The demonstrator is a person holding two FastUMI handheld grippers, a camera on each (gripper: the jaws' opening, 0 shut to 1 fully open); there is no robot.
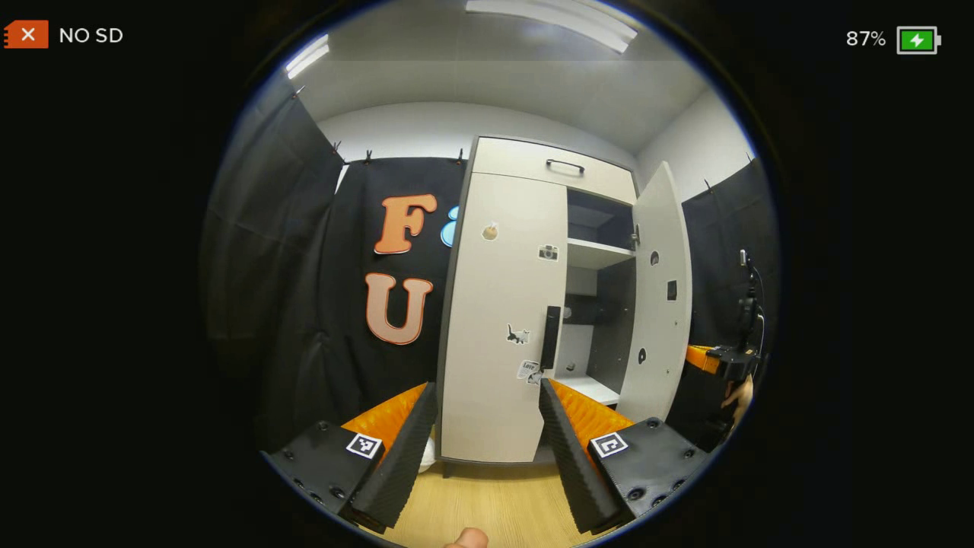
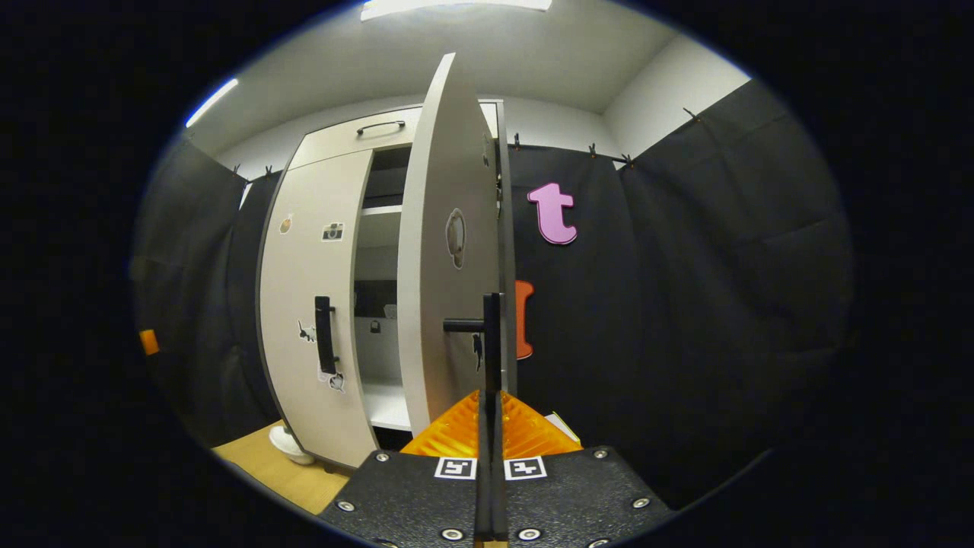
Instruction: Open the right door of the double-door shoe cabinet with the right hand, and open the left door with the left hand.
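Shoe cabinet (image 1: 502, 304) half open: right door (image 1: 658, 297) swung out, left door (image 1: 498, 320) closed.
In the left gripper view the left tool (image 1: 487, 426) stands apart, the left door's black handle (image 1: 549, 337) at 1 o'clock. The right tool (image 2: 487, 426) is together below the right door's handle (image 2: 491, 335). Inside, white shelves (image 1: 597, 253); contents too dim to tell.

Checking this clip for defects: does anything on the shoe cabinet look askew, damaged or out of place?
Nothing stands out. The right door is swung open with the right gripper shut on its handle; the left door sits closed and flush, the left gripper open before it.
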